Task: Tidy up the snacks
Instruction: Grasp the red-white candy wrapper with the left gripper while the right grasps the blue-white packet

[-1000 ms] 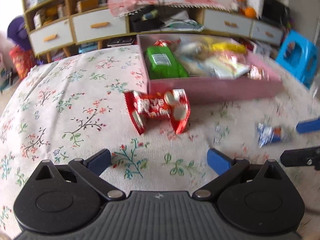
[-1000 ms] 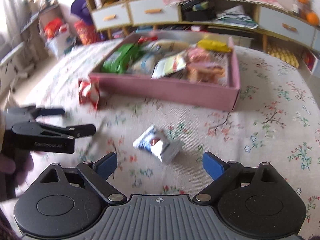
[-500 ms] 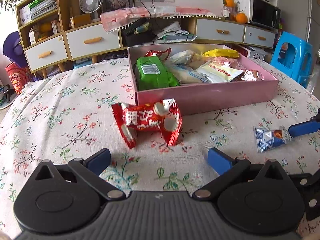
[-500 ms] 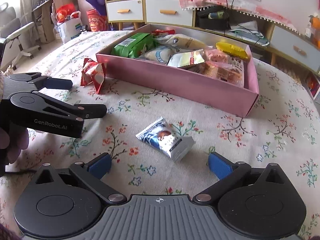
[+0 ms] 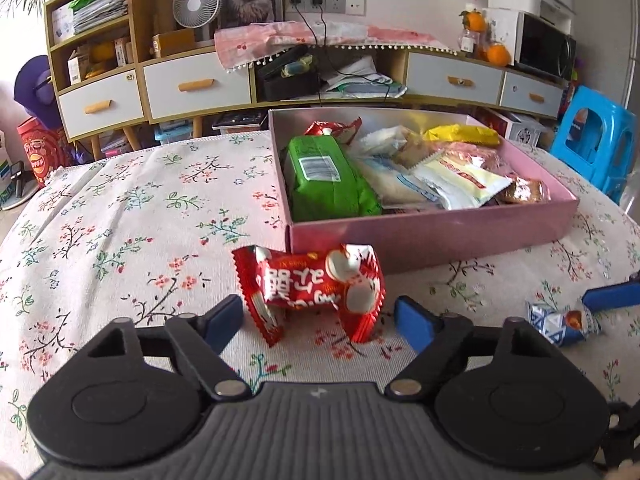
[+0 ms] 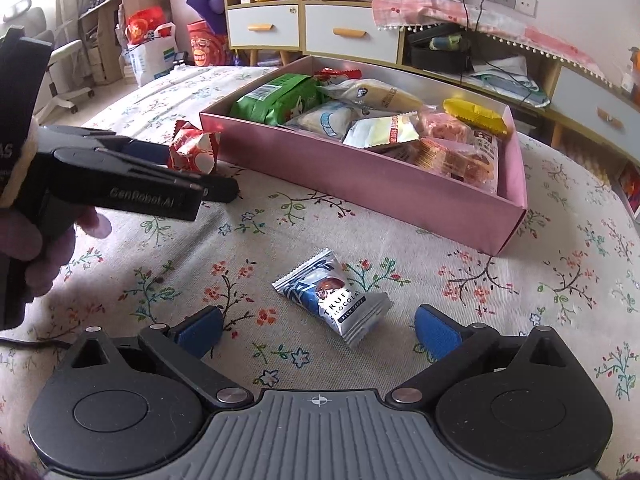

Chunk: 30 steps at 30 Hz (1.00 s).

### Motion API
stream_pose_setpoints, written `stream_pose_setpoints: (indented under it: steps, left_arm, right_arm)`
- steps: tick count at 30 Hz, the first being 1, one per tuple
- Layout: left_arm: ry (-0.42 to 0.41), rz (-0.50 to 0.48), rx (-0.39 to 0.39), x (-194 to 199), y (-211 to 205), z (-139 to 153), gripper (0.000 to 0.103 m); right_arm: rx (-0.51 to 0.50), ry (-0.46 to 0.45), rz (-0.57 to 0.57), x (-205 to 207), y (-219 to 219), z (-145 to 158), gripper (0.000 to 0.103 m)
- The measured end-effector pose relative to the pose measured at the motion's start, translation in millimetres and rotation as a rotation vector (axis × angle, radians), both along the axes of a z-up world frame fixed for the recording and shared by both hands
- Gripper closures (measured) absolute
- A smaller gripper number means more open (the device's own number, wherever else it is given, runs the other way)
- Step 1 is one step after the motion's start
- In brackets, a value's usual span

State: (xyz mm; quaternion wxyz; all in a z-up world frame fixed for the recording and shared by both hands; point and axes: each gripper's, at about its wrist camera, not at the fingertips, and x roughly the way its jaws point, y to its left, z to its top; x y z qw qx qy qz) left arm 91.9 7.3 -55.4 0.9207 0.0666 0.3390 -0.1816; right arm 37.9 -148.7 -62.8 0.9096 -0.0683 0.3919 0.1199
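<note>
A pink box (image 5: 432,236) holds several snack packs, among them a green pack (image 5: 326,178); it also shows in the right wrist view (image 6: 360,184). A red snack pack (image 5: 310,286) lies on the floral cloth just in front of the box. My left gripper (image 5: 320,318) is open, its fingers on either side of the red pack's near edge. A blue and silver truffle chocolate pack (image 6: 334,298) lies on the cloth. My right gripper (image 6: 318,332) is open, with that pack just ahead between its fingers. The red pack (image 6: 194,148) and the left gripper (image 6: 188,178) show at the left.
The floral cloth (image 5: 120,220) covers the table. A low cabinet with drawers (image 5: 192,84) stands behind it. A blue plastic stool (image 5: 596,140) is at the far right. The chocolate pack (image 5: 560,322) and a blue right fingertip (image 5: 612,294) show at the right.
Both grippers have moved forward and down toward their packs. The red pack now sits between the left fingers, and the chocolate pack sits close between the right fingers.
</note>
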Motion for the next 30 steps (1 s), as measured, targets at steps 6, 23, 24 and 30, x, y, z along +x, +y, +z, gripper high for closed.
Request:
stream_pose_setpoints:
  steps: [6,23,24,30]
  left_arm:
    - [0.002,0.007,-0.011,2.0,1.8,2.9,0.039]
    - [0.059,0.023,-0.056,4.6,8.5,11.5,0.053]
    - [0.061,0.023,-0.057,4.4,8.5,12.0,0.054]
    - [0.1,0.018,-0.072,3.9,7.2,15.2,0.054]
  right_arm:
    - [-0.005,-0.006,0.02,-1.8,1.9,3.1,0.01]
    - [0.015,-0.019,0.0,1.6,-2.4,11.2,0.065]
    - [0.014,-0.018,0.0,2.4,-2.4,11.4,0.065]
    - [0.043,-0.014,-0.002,3.4,-3.5,16.0,0.069]
